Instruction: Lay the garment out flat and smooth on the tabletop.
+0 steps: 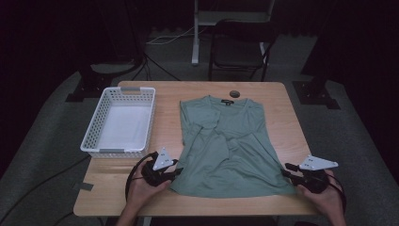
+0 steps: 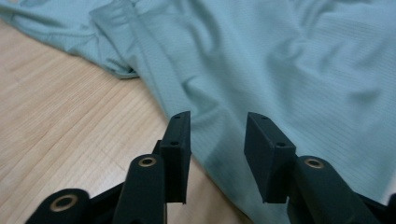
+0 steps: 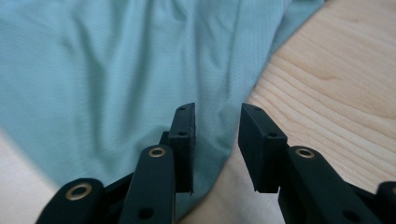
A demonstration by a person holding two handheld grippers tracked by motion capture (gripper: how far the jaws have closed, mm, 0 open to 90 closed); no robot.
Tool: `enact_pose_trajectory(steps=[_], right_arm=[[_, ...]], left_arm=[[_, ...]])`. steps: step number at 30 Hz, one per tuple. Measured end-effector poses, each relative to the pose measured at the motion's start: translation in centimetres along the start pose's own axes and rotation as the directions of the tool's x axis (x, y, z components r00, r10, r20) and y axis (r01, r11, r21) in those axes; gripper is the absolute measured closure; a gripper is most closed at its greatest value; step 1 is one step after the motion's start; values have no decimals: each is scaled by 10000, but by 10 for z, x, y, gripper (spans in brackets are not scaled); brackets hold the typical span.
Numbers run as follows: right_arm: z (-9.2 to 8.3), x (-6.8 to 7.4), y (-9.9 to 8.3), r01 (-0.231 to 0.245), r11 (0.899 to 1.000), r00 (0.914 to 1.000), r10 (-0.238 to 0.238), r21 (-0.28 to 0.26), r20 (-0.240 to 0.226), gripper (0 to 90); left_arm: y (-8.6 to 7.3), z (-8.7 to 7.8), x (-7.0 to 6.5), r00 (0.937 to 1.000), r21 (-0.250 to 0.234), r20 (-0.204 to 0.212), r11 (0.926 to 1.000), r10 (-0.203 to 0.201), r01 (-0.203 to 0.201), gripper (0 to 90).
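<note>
Green T-shirt (image 1: 226, 146) is lying flat on the wooden table (image 1: 277, 99), thin ribbed knit with soft wrinkles, collar at the far end from both grippers, hem at the near end.

Left gripper (image 1: 178, 170) is sitting at the shirt's near left hem corner, its flat black jaws standing apart with nothing pinched; in the left gripper view (image 2: 217, 140) the hem edge is passing just under and ahead of the gap.

Right gripper (image 1: 285, 170) is sitting at the near right hem corner, jaws likewise apart and holding nothing; in the right gripper view (image 3: 217, 133) the fabric edge is lying just ahead of the gap.

White perforated plastic basket (image 1: 120, 121) is standing beyond the left gripper, apart from the shirt.
</note>
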State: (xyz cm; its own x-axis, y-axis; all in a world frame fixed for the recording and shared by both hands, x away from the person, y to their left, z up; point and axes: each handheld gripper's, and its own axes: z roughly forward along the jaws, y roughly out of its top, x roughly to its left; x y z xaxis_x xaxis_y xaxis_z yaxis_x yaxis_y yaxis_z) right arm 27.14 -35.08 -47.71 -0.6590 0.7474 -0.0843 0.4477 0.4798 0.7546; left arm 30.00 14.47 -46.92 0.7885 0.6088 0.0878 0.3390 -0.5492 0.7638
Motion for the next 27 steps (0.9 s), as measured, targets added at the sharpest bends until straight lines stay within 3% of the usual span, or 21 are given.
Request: enact_pose_trajectory(steps=[4, 8, 11, 15, 22, 27], right_arm=[[16, -4, 3, -33, 9997, 10000, 34, 261, -17, 624], [21, -7, 6, -193, 9996, 9996, 197, 205, -201, 602], [22, -12, 6, -446, 9987, 9970, 460, 240, -618, 591], [22, -14, 6, -448, 9986, 9935, 475, 284, -1035, 671], [18, -13, 4, -168, 9992, 9918, 210, 350, -1258, 861], [7, -7, -4, 73, 9989, 9914, -13, 456, -1309, 873]], left_arm=[[2, 11, 9, 9995, 72, 78, 9995, -293, 292, 600], [3, 18, 13, 9994, 341, 172, 9990, -310, 304, 589], [1, 21, 15, 9991, 357, 188, 9987, -379, 372, 589], [-1, 21, 18, 9975, 240, 448, 9983, -548, 537, 609], [0, 17, 11, 9971, 441, 755, 9990, 16, -49, 838], [-7, 7, 3, 9944, 490, 1020, 9983, 270, -321, 863]])
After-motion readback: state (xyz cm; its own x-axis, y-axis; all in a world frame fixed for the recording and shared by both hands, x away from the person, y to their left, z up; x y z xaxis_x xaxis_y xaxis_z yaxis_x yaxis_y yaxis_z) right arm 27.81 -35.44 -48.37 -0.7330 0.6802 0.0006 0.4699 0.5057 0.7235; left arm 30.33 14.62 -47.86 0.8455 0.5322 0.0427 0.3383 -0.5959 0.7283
